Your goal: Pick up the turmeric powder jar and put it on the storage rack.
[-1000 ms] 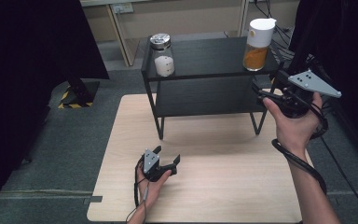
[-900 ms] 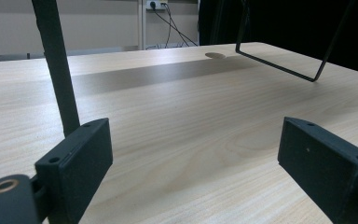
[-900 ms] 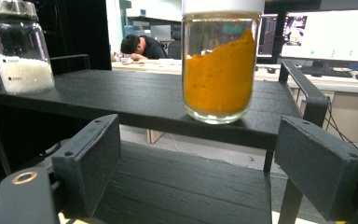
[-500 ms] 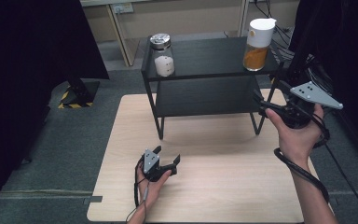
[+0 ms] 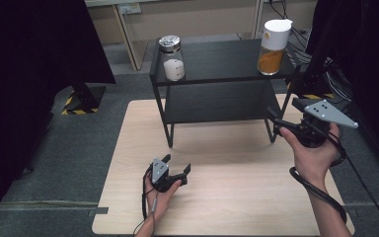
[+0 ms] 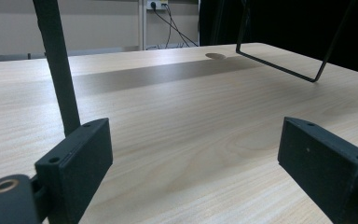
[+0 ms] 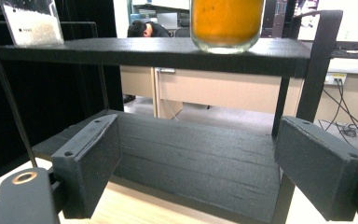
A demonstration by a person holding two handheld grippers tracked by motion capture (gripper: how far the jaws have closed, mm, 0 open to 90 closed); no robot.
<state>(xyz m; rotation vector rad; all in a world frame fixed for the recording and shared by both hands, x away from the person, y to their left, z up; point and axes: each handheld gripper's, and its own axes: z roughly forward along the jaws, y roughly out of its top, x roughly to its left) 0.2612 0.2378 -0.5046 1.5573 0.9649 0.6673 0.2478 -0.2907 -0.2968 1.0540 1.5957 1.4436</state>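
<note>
The left gripper [image 5: 177, 171] rests low at six o'clock on the counter [image 5: 227, 197], jaws wide apart and empty, likely parked out of the way. At twelve o'clock the black shelf [image 5: 217, 61] carries a white-filled jar [image 5: 171, 58] at its left end and the orange-filled jar [image 5: 273, 47] at its right. The right gripper [image 5: 278, 123], at three o'clock, points at that shelf with jaws spread and empty; it has dropped lower than a second ago.

Office: desks [image 7: 242, 93], wall sockets [image 6: 157, 4]
</note>
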